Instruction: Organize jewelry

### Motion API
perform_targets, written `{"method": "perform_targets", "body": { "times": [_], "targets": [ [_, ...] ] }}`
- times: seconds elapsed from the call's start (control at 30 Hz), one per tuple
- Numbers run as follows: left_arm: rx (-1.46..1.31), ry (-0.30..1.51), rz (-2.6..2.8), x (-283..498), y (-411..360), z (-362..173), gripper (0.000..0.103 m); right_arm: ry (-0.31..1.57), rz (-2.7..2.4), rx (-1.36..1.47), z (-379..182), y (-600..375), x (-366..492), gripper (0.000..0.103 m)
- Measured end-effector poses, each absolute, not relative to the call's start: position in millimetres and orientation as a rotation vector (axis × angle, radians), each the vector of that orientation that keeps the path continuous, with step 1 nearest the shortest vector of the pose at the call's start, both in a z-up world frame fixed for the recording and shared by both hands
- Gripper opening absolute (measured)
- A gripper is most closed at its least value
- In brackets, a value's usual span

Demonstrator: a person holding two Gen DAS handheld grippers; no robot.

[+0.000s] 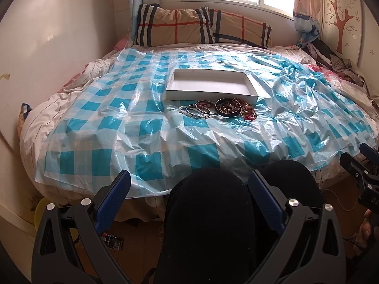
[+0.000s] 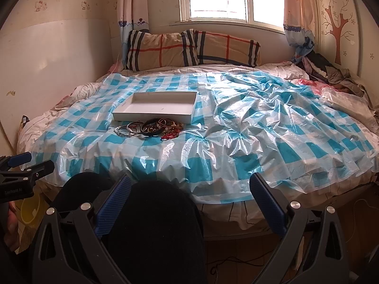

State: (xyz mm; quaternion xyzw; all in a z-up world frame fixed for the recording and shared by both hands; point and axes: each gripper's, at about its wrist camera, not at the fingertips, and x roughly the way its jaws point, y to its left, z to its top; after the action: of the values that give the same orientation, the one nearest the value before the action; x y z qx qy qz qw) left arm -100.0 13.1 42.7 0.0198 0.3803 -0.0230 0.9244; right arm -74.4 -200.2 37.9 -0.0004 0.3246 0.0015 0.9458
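Right gripper (image 2: 189, 203), black frame with blue ribbed pads, stood wide open at 6 o'clock above person's dark-clothed knee (image 2: 154, 224). Shallow white rectangular cardboard tray (image 2: 151, 116) lay at 11 o'clock on blue-and-white checked plastic sheet (image 2: 236, 130). Tangled pile of bangles and beaded bracelets (image 2: 151, 127) sat just beside tray's near wall. Left gripper (image 2: 21, 165) showed at 9 o'clock.

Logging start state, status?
Both hand-held grippers open, left, right, held short of bed. Bracelet pile on checked plastic sheet, beside empty white tray. Nothing in the way.
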Motion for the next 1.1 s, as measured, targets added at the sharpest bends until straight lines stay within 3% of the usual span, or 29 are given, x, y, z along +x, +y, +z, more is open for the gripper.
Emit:
{"method": "perform_targets", "body": {
  "times": [1.1],
  "targets": [
    [0.034,0.795,-0.069,-91.0,11.3,36.8,0.095,0.618,0.04,-0.013,46.5,-194.9,-58.3,0.096]
  ]
}}
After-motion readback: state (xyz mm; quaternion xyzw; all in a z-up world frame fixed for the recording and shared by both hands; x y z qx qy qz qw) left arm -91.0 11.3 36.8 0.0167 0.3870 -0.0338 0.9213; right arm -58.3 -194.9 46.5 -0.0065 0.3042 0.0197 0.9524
